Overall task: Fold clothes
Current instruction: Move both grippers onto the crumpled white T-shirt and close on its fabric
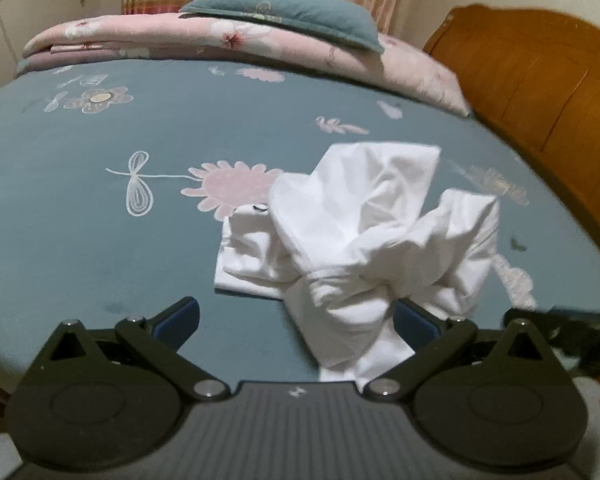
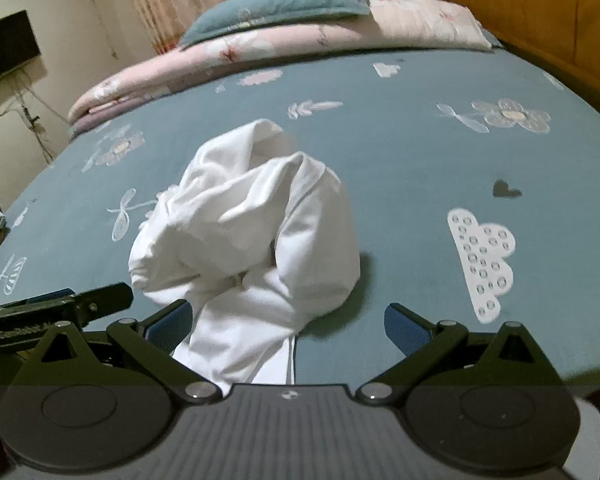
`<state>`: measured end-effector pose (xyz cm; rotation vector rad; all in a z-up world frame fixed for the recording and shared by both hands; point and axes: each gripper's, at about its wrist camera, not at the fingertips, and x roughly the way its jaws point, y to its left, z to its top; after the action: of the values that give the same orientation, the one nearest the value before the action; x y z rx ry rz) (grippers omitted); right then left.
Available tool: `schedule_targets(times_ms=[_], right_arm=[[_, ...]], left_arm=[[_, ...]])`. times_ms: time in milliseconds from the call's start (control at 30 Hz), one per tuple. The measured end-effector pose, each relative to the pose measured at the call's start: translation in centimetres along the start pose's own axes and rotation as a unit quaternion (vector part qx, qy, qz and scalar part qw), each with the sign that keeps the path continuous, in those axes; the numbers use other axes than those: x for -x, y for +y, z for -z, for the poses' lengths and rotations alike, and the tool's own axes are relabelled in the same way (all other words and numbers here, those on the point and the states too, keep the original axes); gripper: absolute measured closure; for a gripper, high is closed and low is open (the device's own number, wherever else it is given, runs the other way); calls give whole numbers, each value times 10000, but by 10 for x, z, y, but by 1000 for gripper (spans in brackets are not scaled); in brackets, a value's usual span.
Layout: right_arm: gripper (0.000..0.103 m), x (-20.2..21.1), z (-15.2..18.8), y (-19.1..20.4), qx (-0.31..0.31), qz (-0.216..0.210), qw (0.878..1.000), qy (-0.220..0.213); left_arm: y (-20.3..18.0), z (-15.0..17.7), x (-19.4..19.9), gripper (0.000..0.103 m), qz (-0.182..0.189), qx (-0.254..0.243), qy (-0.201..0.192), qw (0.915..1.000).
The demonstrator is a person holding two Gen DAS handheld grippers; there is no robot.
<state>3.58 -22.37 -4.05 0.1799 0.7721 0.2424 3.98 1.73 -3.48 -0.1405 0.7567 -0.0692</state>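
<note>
Both tongs, left (image 1: 298,322) and right (image 2: 288,326), are hovering spread apart around the crumpled white garment (image 1: 352,232) bunching ahead on the bed (image 1: 80,200), seemingly seeking edges.

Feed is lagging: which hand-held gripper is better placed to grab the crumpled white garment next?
Probably either. Both the left hand-held gripper and right hand-held gripper stand open with the crumpled white cotton garment between their fingers.

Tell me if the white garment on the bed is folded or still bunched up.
Bunched up. The white garment sits in a crumpled, twisted heap on the blue bedsheet, with uneven creases and no flat, squared layers.
</note>
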Motion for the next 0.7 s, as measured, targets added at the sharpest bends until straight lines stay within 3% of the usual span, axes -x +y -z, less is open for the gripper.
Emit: schedule_targets(times_ms=[167, 300, 700], right_arm=[[0, -9, -1, -8, 45, -186, 9997, -118], [0, -13, -1, -10, 82, -272, 9995, -159], [2, -18, -10, -4, 448, -442, 9976, -288]], left_arm=[[3, 8, -18, 1, 216, 32, 316, 9993], [-2, 16, -25, 1, 168, -154, 390, 9990], [-9, 1, -22, 1, 565, -561, 194, 9966]])
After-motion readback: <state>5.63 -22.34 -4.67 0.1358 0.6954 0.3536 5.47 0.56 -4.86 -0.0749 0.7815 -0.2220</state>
